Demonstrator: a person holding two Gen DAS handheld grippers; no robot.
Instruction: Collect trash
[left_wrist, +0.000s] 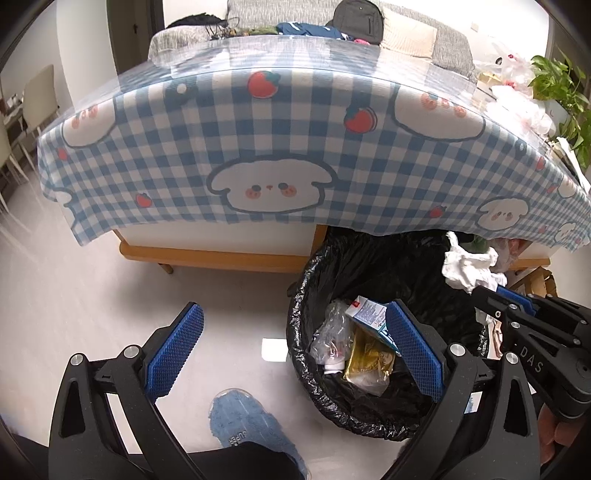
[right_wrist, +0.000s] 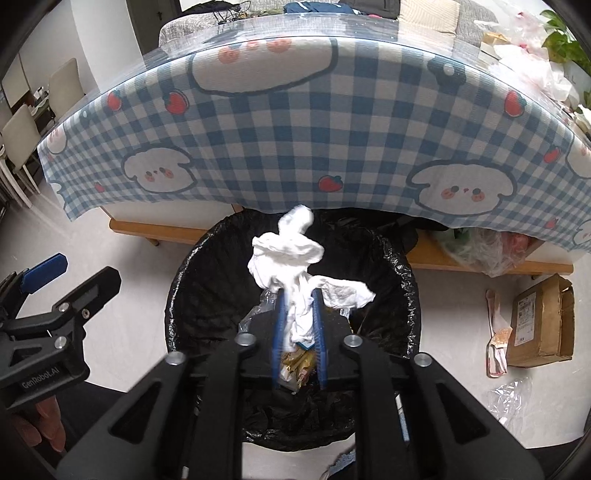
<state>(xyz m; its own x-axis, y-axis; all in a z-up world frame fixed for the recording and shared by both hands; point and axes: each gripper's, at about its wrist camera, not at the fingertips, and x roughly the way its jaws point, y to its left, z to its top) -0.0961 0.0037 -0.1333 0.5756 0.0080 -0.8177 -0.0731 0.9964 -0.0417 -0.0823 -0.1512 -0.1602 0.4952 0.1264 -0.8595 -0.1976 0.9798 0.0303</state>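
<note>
While the right gripper (right_wrist: 298, 321) hangs over the trash bin (right_wrist: 406, 280), its fingers (right_wrist: 318, 317) loosely pinch the white tissue (right_wrist: 291, 258), which sticks up and only needs to drop. The left gripper (left_wrist: 291, 354), fingers spread and empty, waits beside the bin.

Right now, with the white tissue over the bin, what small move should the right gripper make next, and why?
Probably open the right gripper wider. The crumpled tissue hangs between its pads directly above the black-lined bin, so it should drop in. The left gripper is open and empty.
</note>
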